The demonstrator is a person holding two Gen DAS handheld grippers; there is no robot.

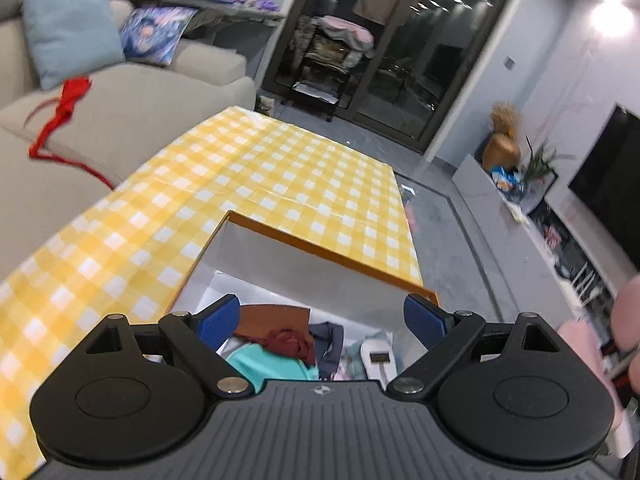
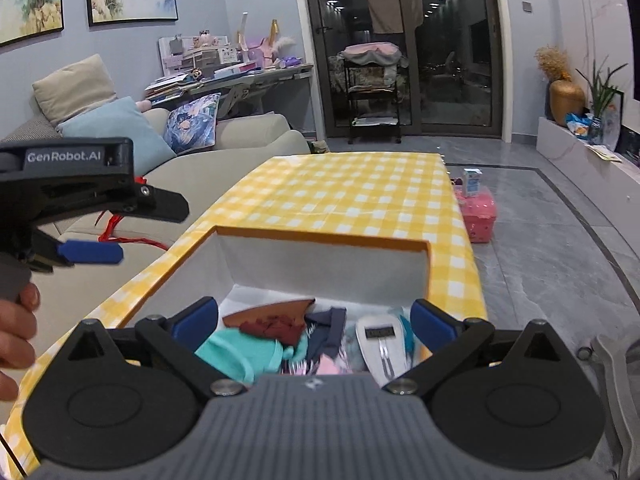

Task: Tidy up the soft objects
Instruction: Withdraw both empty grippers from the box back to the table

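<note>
An open box (image 1: 320, 270) with an orange rim and white walls stands on the yellow checked table (image 1: 280, 168). Inside lie soft items: a teal cloth (image 1: 272, 362), a dark red cloth (image 1: 290, 342), a navy cloth (image 1: 330, 340) and a white piece (image 1: 378, 356). My left gripper (image 1: 322, 316) hovers open above them, nothing between its blue pads. In the right wrist view the same box (image 2: 320, 268) holds the teal cloth (image 2: 240, 350) and the dark red cloth (image 2: 276, 326). My right gripper (image 2: 316, 320) is open and empty over it. The left gripper (image 2: 148, 230) shows from the side.
A beige sofa (image 2: 240, 160) with cushions runs along the table's left side; a red ribbon (image 1: 64, 104) lies on it. A pink basket (image 2: 478, 216) sits on the floor past the table's right edge. A black rack (image 2: 374, 96) stands by the glass door. A hand (image 2: 16, 328) holds the left gripper.
</note>
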